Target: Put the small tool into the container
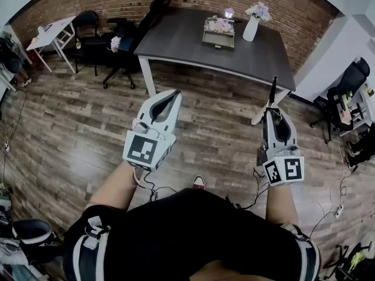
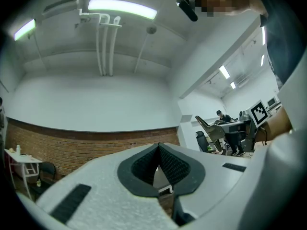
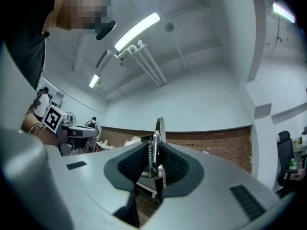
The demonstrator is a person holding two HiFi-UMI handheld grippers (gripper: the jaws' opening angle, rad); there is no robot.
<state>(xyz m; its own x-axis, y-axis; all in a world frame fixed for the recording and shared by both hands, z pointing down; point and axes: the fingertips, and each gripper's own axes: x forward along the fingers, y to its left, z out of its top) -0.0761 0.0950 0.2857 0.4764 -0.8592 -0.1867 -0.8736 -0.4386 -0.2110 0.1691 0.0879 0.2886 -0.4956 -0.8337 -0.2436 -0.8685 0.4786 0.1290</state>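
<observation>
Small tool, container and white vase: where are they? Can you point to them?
small tool (image 1: 272,92): head view, on its dark thin shaft.
container (image 1: 218,40): head view, on its front wall.
white vase (image 1: 251,30): head view, on the middle of its body.

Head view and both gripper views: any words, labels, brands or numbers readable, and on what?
None can be read in any view.
The cubes on the left gripper and right gripper: square patterns only, no letters.
The floor: faint small marks, too blurred to read.

Black shirt (image 1: 193,239), grey left tool (image 1: 174,93), grey right tool (image 1: 272,111)
</observation>
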